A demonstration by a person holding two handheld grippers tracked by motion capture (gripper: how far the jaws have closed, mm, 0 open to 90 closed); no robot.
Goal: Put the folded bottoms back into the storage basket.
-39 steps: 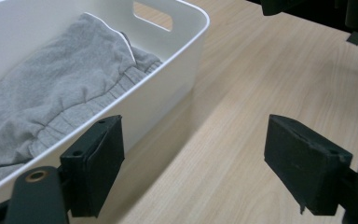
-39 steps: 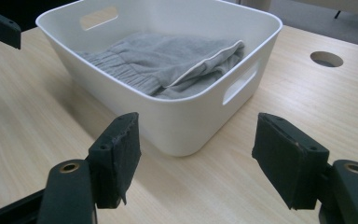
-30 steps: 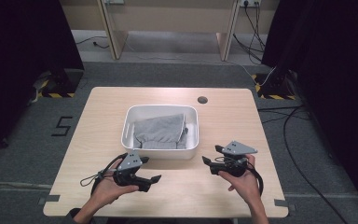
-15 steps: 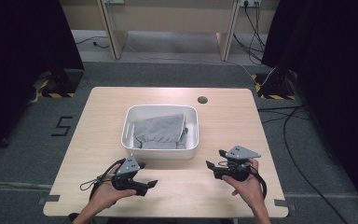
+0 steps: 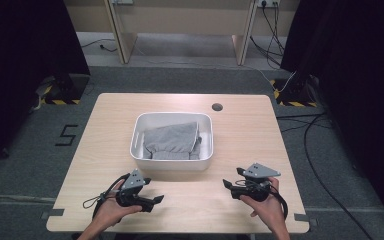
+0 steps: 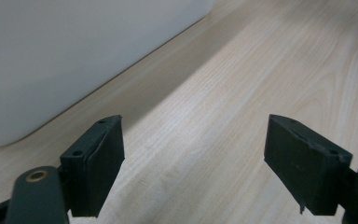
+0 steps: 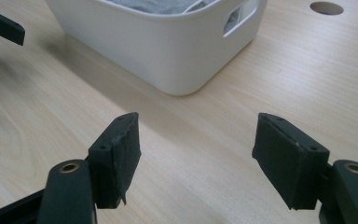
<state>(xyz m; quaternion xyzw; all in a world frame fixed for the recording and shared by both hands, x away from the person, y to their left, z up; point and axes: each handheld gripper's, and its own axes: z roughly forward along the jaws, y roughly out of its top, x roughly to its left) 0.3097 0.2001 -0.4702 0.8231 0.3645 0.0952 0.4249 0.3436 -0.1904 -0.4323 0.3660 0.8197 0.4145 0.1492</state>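
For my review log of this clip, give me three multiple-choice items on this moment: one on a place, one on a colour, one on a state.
1. Where does the grey cloth lie?
A. inside the white bin
B. on the bare table
C. between gripper jaws

2. What colour is the bin?
A. black
B. white
C. red

3. How do the jaws of the left hand-held gripper and the right hand-held gripper stand?
A. both shut on the cloth
B. one shut on the bin
C. both apart, with nothing between them

Answers: A, the folded cloth sits within the bin's walls; B, its walls are plain white; C, each gripper view shows bare wood between the pads.
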